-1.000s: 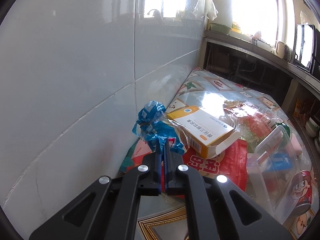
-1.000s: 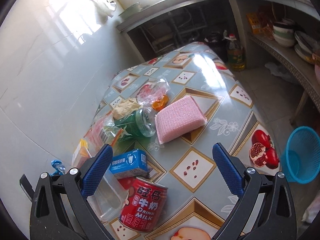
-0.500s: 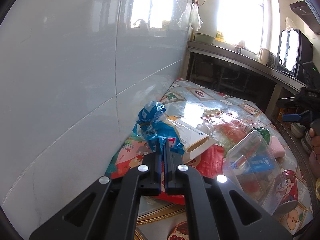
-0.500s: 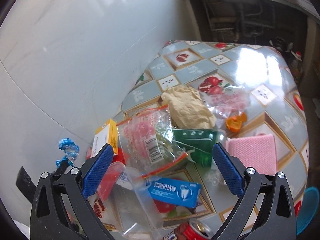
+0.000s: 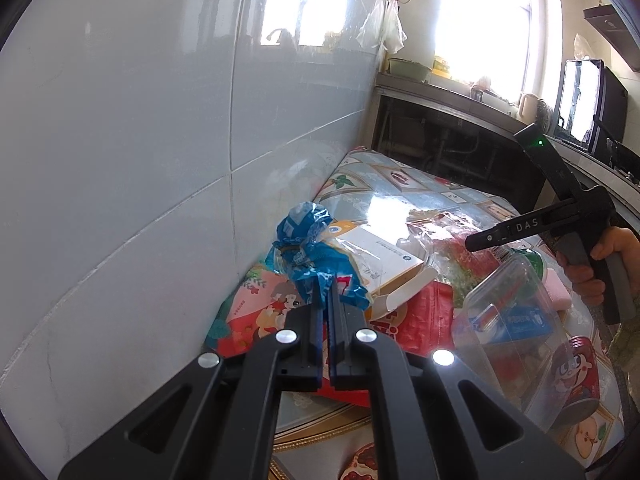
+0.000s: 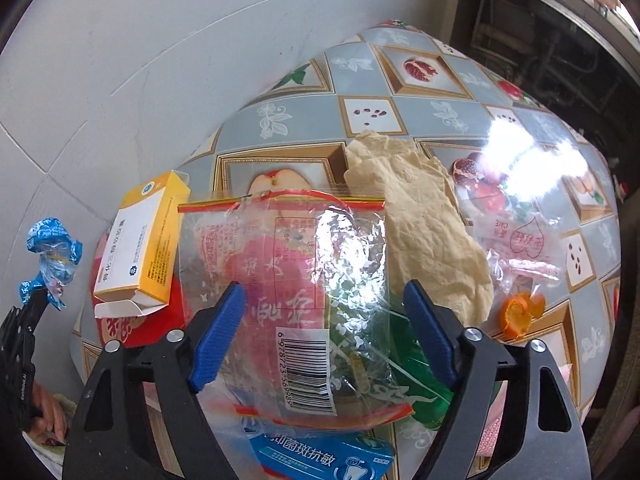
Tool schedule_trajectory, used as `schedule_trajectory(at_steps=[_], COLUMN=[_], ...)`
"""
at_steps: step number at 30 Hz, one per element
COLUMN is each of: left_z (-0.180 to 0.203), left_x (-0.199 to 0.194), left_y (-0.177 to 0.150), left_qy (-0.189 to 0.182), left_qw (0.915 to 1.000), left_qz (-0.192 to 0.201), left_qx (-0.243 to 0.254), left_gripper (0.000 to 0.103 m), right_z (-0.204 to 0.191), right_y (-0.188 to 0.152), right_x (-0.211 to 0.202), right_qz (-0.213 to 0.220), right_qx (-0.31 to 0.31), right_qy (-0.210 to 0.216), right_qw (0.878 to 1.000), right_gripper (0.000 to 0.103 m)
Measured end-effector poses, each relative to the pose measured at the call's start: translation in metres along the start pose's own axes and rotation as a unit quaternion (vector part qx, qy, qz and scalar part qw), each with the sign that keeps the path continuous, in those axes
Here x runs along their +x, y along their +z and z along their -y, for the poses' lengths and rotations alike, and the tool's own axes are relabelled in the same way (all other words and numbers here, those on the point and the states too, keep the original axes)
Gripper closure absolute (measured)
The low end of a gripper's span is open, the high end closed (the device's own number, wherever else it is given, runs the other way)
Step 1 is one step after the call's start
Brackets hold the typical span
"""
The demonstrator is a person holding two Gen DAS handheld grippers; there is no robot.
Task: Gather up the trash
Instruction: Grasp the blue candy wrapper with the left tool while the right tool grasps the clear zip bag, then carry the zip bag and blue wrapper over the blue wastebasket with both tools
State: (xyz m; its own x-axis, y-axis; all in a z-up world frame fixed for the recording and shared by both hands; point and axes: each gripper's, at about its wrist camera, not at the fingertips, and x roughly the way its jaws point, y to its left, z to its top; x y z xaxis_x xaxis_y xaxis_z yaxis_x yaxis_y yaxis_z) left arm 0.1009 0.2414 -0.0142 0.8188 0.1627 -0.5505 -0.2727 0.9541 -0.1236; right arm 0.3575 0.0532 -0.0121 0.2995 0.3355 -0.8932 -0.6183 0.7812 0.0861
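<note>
My left gripper (image 5: pixel 329 292) is shut on a crumpled blue wrapper (image 5: pixel 308 248), held up near the wall over the table's corner; the wrapper (image 6: pixel 50 256) also shows at the left edge of the right wrist view. My right gripper (image 6: pixel 324 292) points steeply down over a clear zip bag (image 6: pixel 304 272) with a red seal and a barcode. Its jaws are closing, with the bag below and between them, and the pads are not touching it. A yellow and white box (image 6: pixel 140 248) lies to the bag's left, and crumpled beige paper (image 6: pixel 420 232) to its right.
Also on the tablecloth are an orange peel (image 6: pixel 520 312), a green packet (image 6: pixel 420 380), a blue toothpaste box (image 6: pixel 320 456), a clear plastic container (image 5: pixel 516 320), a red milk can (image 5: pixel 576 376) and a pink sponge (image 5: pixel 558 292). The tiled wall (image 5: pixel 140 160) runs along the left.
The right gripper swung from the table's open side over to the pile near the wall, rolled, and its jaws narrowed. The left gripper tilted up slightly, still holding the wrapper.
</note>
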Motion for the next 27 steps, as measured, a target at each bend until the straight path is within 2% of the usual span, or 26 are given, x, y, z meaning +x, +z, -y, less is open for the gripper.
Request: schedule_trajectory(at_steps=[6,11,17,27], left_z=[-0.002,-0.004,-0.005,-0.002], left_x=[0.001,-0.002,-0.007,-0.023], left_y=[0.001,0.0,0.001,0.002], left_qy=[-0.003,-0.004,-0.003,-0.001], left_qw=[1.0,1.0,0.9999,0.9996], left_qz=[0.0,0.003,0.011,0.027], left_qx=[-0.004,-0.005,-0.004,0.0], left_gripper=[0.102,0.102,0.102,0.102], right_z=[-0.001,-0.004,-0.011,-0.01], right_y=[0.003,-0.001,-0.004,-0.013], right_x=[-0.013,-0.024,-0.035,-0.095], right_qz=[0.025,0.047,0.072,0.163], right_qx=[-0.003,-0.011,-0.028,-0.025], right_qy=[-0.019,-0.034,-0.054,-0.099], right_qw=[0.999,0.998,0.996,0.981], right_gripper=[0.056,0.069,0.075,0.077])
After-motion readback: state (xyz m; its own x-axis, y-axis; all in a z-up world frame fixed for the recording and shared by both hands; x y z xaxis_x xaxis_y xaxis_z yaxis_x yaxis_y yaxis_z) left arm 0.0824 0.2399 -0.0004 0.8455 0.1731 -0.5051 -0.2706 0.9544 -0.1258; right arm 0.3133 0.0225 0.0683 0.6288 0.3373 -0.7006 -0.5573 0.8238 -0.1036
